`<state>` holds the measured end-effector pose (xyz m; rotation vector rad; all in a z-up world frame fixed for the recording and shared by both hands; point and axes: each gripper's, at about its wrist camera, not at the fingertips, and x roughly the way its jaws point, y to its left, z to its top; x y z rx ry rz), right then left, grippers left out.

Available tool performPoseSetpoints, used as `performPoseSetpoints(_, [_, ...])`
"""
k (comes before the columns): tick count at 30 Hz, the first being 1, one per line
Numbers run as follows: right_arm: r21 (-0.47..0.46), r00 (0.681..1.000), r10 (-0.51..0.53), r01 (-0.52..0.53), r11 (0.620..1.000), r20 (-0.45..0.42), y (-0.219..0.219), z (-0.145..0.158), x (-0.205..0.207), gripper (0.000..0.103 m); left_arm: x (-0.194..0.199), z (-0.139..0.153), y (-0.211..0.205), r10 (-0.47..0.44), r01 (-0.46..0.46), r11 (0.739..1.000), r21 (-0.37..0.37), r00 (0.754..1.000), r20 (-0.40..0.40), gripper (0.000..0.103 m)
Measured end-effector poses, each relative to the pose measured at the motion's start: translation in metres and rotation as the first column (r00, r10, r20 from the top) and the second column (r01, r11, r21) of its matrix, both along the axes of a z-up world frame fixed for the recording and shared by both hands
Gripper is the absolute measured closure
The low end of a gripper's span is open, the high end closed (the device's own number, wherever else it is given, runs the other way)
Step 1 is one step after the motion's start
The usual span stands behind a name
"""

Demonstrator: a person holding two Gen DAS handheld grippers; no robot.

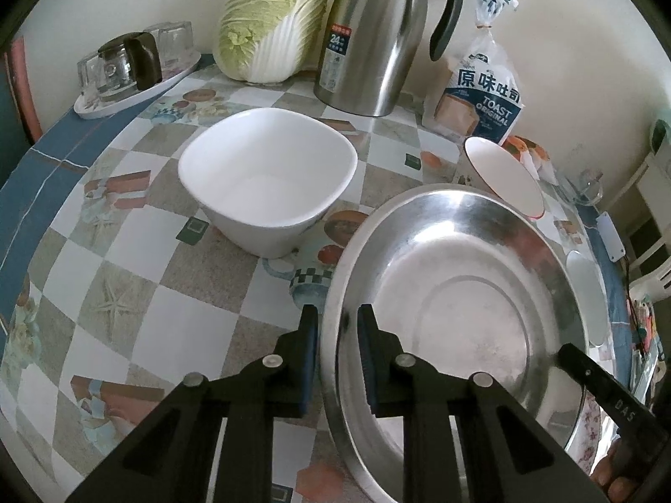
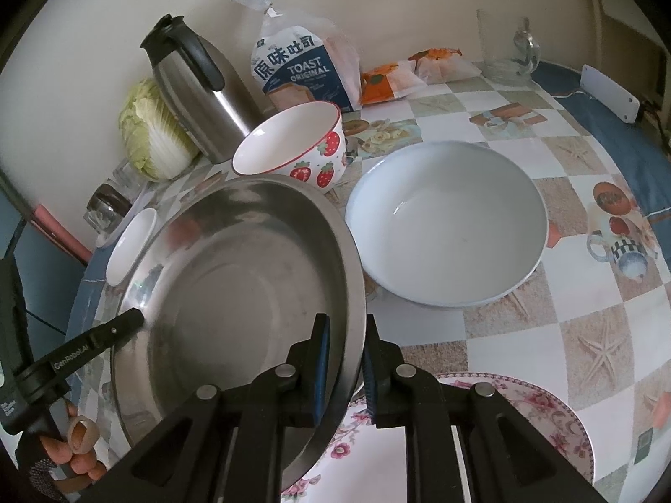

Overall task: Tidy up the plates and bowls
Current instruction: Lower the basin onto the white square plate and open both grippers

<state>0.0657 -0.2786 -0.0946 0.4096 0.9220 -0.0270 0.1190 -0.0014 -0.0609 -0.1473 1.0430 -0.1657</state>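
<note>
The wide, shallow stainless-steel basin (image 1: 461, 293) sat low over the patterned bench (image 1: 138, 293), tilted, with its open side facing up and toward the back wall, and it served as the landmark here; being round, it had no true long axis, only the rim-to-rim line between the two grips. The left hand-held gripper (image 1: 337, 314) straddled the basin's left rim, one blue pad outside the wall and one inside, pinching the thin steel; the right hand-held gripper (image 2: 346, 327) pinched the opposite rim in the same way. Under the basin's near-right edge lay a floral-patterned porcelain plate (image 2: 545, 415), so the basin seemed partly above it; whether they touched could not be told.

Left of the basin stood a white square ceramic bowl (image 1: 268, 180); behind it a strawberry-printed round bowl (image 2: 293, 146); to its right a broad pale-blue round bowl (image 2: 448, 222).

By judgement the basin would be light and stiff but slick, its polished wall offering the pads little bite, so a two-sided hold at the rolled rim, kept level, suited it best; a one-sided grip would likely let it pivot and slide. The ceramic bowls and plate looked heavier and chip-prone; setting steel on them called for a gentle descent.
</note>
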Motion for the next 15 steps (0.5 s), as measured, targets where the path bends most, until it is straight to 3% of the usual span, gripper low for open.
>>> performPoseSetpoints(10, [0.005, 1.0, 0.0, 0.0, 1.0, -0.003, -0.0016, 0.0005, -0.0008, 0.084, 0.0001, 0.0015, 0.0057, 0.026, -0.026, 0.999, -0.024, 0.999, -0.023, 0.083])
performPoseSetpoints(12, [-0.005, 1.0, -0.009, 0.009, 1.0, -0.003, -0.0025, 0.002, -0.002, 0.072, -0.0005, 0.0037, 0.0053, 0.027, -0.027, 0.999, -0.023, 0.999, -0.021, 0.083])
performPoseSetpoints(15, [-0.015, 1.0, -0.01, 0.01, 1.0, 0.005, -0.0015, 0.005, -0.0033, 0.07, -0.0019, 0.0067, 0.0044, 0.022, -0.022, 1.0, -0.011, 1.0, -0.013, 0.078])
